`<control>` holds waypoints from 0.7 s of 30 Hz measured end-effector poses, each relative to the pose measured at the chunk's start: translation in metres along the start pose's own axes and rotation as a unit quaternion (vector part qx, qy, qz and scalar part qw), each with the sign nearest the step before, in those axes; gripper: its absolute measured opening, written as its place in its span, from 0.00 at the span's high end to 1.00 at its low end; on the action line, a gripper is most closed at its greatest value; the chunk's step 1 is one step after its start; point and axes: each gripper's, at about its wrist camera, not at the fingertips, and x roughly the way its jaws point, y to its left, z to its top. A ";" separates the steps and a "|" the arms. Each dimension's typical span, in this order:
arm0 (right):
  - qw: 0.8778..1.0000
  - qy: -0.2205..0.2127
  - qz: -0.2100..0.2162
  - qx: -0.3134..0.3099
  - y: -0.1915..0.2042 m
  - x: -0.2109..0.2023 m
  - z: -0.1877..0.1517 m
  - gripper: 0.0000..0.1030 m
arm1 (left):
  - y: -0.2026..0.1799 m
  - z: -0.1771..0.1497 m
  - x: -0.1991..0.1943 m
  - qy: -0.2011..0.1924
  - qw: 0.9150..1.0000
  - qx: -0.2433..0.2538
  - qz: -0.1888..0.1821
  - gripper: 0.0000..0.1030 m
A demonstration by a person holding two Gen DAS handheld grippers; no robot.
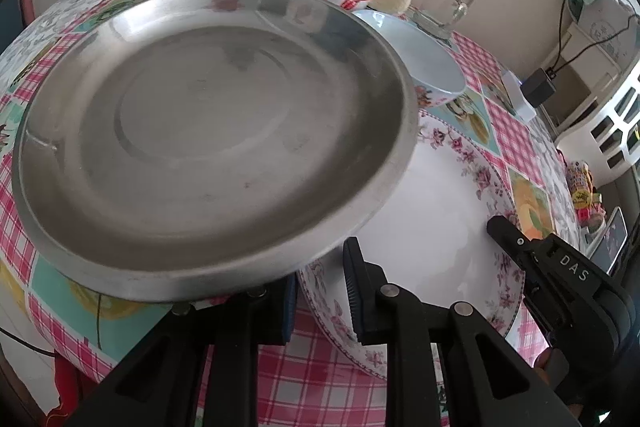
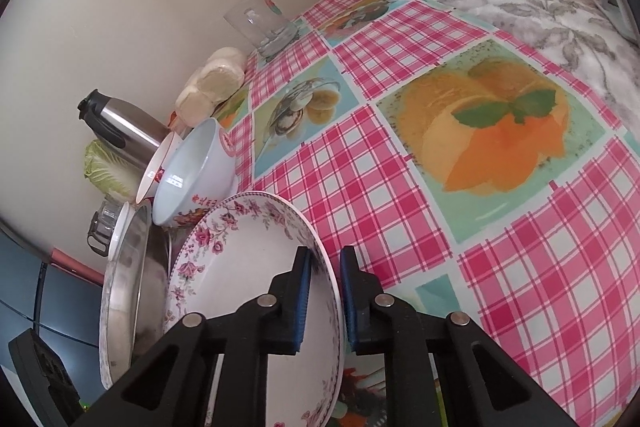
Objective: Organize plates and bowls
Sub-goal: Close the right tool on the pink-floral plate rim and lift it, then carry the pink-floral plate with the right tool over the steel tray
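The metal plate (image 1: 208, 143) is gripped at its near rim by the left gripper (image 1: 320, 291), above the checked tablecloth (image 1: 312, 387). The flowered plate (image 2: 256, 267), just beside it, is clamped at its rim by the right gripper (image 2: 325, 291).

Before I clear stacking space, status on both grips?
Left hand-held gripper shut on metal plate rim. Right hand-held gripper shut on floral plate rim. Metal plate overlaps floral plate; blue bowl close behind.
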 end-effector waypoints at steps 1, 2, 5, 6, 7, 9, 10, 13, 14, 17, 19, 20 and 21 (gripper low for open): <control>1.000 -0.004 -0.007 0.000 0.000 -0.001 0.000 0.84 | -0.002 0.000 0.001 0.002 1.000 0.004 -0.002 0.78; 1.000 -0.005 -0.009 0.000 -0.002 -0.002 0.000 0.84 | -0.005 0.000 0.002 0.003 1.000 0.006 -0.003 0.78; 1.000 -0.008 -0.011 0.007 -0.008 -0.007 0.000 0.84 | -0.010 -0.002 0.003 0.007 1.000 0.018 -0.010 0.78; 1.000 -0.010 -0.012 0.010 -0.010 -0.008 0.000 0.84 | -0.011 -0.003 0.003 0.008 1.000 0.022 -0.013 0.78; 1.000 -0.011 -0.012 0.014 -0.013 -0.010 0.001 0.84 | -0.013 -0.004 0.003 0.010 0.999 0.027 -0.016 0.78; 1.000 -0.014 -0.014 0.021 -0.018 -0.012 0.001 0.84 | -0.018 -0.005 0.004 0.015 0.999 0.037 -0.024 0.78; 0.999 -0.016 -0.015 0.025 -0.021 -0.014 0.002 0.84 | -0.020 -0.006 0.004 0.017 0.999 0.042 -0.028 0.78; 0.999 -0.023 -0.014 0.039 -0.031 -0.019 0.004 0.85 | -0.026 -0.008 0.006 0.025 0.997 0.053 -0.041 0.78; 0.999 -0.024 -0.012 0.043 -0.034 -0.020 0.004 0.85 | -0.027 -0.008 0.006 0.026 0.997 0.055 -0.045 0.78; 0.998 -0.028 -0.002 0.055 -0.043 -0.024 0.005 0.85 | -0.026 -0.006 0.008 0.028 0.997 0.045 -0.056 0.79; 0.998 -0.028 0.002 0.053 -0.046 -0.025 0.005 0.86 | -0.024 -0.005 0.009 0.029 0.997 0.033 -0.064 0.79; 0.998 -0.028 0.002 0.051 -0.046 -0.026 0.005 0.86 | -0.022 -0.004 0.010 0.029 0.997 0.027 -0.068 0.79; 0.998 -0.028 0.001 0.049 -0.046 -0.026 0.005 0.86 | -0.021 -0.003 0.010 0.029 0.997 0.024 -0.069 0.79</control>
